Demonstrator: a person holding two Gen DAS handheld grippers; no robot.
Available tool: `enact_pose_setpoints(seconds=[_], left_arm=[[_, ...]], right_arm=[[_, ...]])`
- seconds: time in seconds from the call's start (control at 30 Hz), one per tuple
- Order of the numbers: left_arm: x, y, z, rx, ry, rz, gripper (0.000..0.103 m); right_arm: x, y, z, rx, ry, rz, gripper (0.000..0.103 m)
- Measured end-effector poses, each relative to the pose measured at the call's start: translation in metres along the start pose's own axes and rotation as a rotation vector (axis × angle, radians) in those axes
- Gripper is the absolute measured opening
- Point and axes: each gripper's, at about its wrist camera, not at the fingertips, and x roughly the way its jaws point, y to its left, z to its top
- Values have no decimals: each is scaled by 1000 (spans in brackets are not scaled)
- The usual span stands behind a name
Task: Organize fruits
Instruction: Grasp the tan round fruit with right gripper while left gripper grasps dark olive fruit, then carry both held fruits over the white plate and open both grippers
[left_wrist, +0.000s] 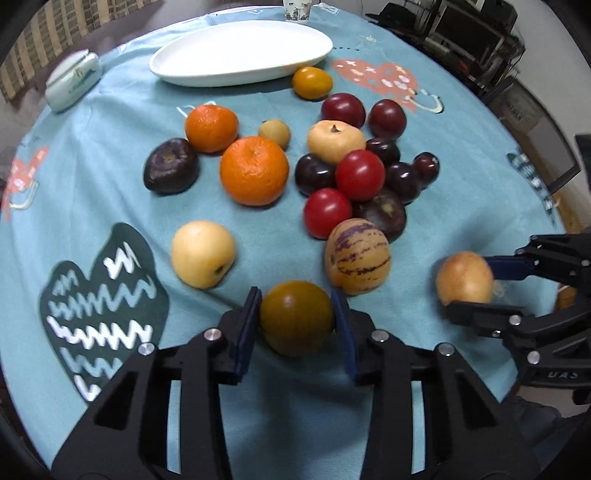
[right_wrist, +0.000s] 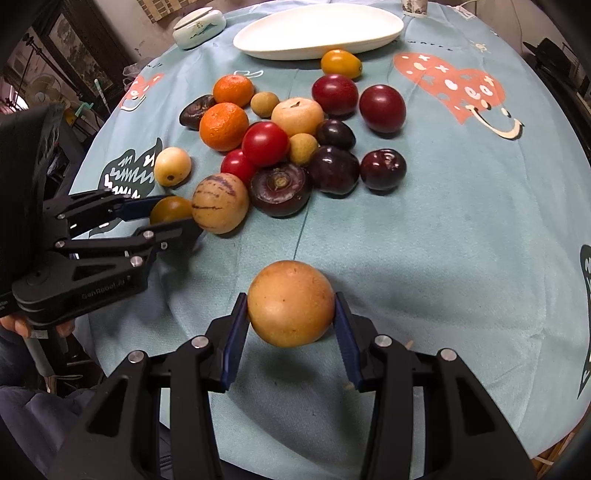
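While each gripper has a round fruit between its pads, the grips look different: the left gripper (left_wrist: 296, 322) has its jaws pinching a dull olive-yellow tomato (left_wrist: 296, 322) at the widest part, and the right gripper (right_wrist: 291, 304) has its jaws set on either side of a tan, speckled fruit (right_wrist: 291, 303), touching or very nearly so, with the shadow beneath suggesting it is lifted off the cloth. In the left view the tan fruit sits at about four o'clock from the main heap, and the tomato at six o'clock, just beside a striped melon-like fruit (left_wrist: 357, 256). Both held fruits are probably light, smooth-skinned and a little slippery; the tomato would likely bruise or split under hard pressure, so a gentle squeeze across the middle seems wisest, never near the stem end. The tan one looks firmer and should bear a steadier hold. The oranges (left_wrist: 254, 170) have rougher peel and should grip easily; the dark plums (right_wrist: 333, 168) are glossy and may roll. A white plate (left_wrist: 242, 51) lies at twelve o'clock beyond the heap on the blue tablecloth (left_wrist: 92, 177), a likely place for sorting.
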Motion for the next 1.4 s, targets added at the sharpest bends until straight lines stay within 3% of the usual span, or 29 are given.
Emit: enact_pose_setpoints(seconds=[0.17, 0.27, 0.47, 0.67, 0.87, 1.1, 1.27, 1.4], left_arm=[[-16, 4, -1, -19, -12, -7, 39], [-38, 1, 11, -5, -64, 37, 39], [-89, -1, 62, -21, -222, 102, 39], [-98, 13, 118, -86, -264, 164, 39], [-85, 33, 170, -142, -290, 221, 39], [-51, 55, 207, -195, -249, 234, 39], [-29, 60, 216, -185, -226, 235, 39], [9, 74, 227, -202, -149, 218, 39]], right_arm=[[-3, 1, 8, -16, -14, 9, 46], [-12, 2, 17, -28, -42, 11, 46], [-43, 2, 54, -68, -150, 6, 46], [-75, -5, 110, -99, -268, -24, 46], [-84, -14, 168, -111, -331, -68, 46], [-65, -24, 219, -105, -331, -75, 46], [-43, -31, 243, -114, -292, -83, 46], [0, -46, 268, -95, -209, -119, 46]])
